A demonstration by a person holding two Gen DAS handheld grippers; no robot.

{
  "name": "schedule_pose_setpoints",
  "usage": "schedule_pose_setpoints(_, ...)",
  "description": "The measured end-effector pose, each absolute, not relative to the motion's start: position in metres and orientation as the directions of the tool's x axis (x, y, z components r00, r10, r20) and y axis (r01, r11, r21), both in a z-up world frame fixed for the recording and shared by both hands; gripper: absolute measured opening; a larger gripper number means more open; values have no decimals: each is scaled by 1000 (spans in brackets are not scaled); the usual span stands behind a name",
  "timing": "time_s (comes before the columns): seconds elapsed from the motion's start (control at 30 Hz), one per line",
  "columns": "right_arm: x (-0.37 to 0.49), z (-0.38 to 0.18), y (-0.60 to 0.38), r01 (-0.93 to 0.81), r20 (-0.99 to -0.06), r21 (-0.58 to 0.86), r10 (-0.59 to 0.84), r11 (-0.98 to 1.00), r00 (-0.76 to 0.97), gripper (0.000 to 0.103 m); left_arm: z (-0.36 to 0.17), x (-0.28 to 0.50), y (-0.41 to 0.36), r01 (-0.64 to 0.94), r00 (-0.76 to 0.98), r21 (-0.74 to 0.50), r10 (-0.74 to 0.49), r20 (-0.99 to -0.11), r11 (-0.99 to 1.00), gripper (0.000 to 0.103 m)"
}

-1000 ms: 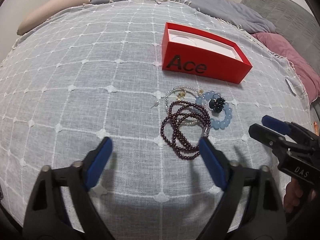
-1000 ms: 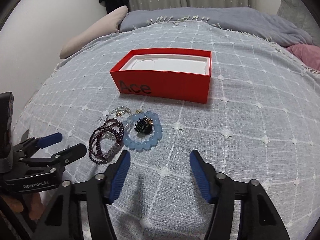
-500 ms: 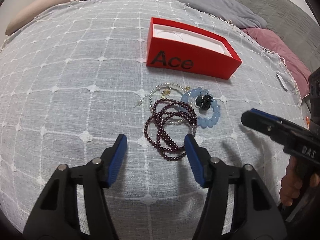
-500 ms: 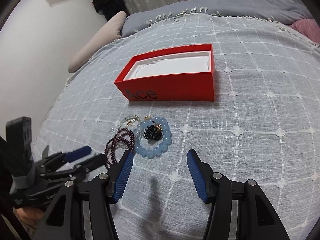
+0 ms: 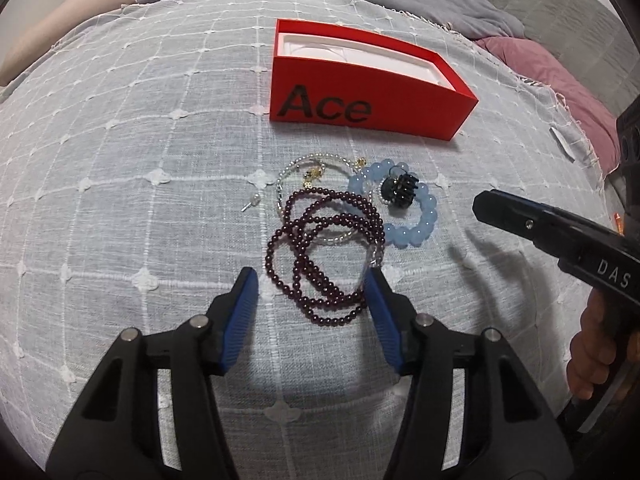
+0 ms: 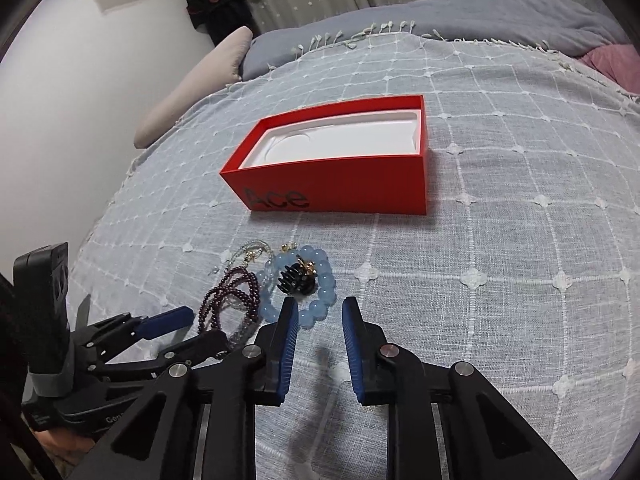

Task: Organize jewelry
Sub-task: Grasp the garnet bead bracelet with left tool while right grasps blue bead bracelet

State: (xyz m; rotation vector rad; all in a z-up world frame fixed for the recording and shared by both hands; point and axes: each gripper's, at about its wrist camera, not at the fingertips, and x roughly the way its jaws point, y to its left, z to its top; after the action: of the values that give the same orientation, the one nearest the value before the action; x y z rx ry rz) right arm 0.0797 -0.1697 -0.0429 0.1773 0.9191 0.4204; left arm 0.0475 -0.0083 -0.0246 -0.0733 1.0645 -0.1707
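Observation:
A pile of jewelry lies on the bed cover: a dark red bead strand, a light blue bead bracelet, a black claw clip inside it, and a clear bead bracelet. A small earring lies to the left. An open red "Ace" box with a white lining stands behind. My left gripper is open, its fingers either side of the red strand's near end. My right gripper is open and empty, just short of the blue bracelet.
The grey-white checked cover spreads over the bed. Pillows lie at the back left and a pink cushion at the right. A white tag lies near the right edge.
Both grippers have moved forward toward the jewelry. The left gripper's jaws have narrowed and now straddle the red strand. The right gripper's jaws have narrowed too.

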Motion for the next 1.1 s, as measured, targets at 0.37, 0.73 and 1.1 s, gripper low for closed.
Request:
schedule_pose_setpoints(0.37, 83, -50, -171, -252, -756, 332, 416, 909, 505, 23, -28, 50, -11, 115, 478, -117, -158, -864, 986, 26)
schedule_pose_setpoints(0.73, 87, -57, -169, -246, -757, 359, 435, 900, 488, 24, -21, 46, -3, 114, 497, -170, -204, -843, 979, 5)
schedule_pose_setpoints(1.1, 103, -70, -154, -256, -780, 338, 421, 906, 462, 27, -23, 46, 0, 116, 476, -195, -227, -850, 974, 5)
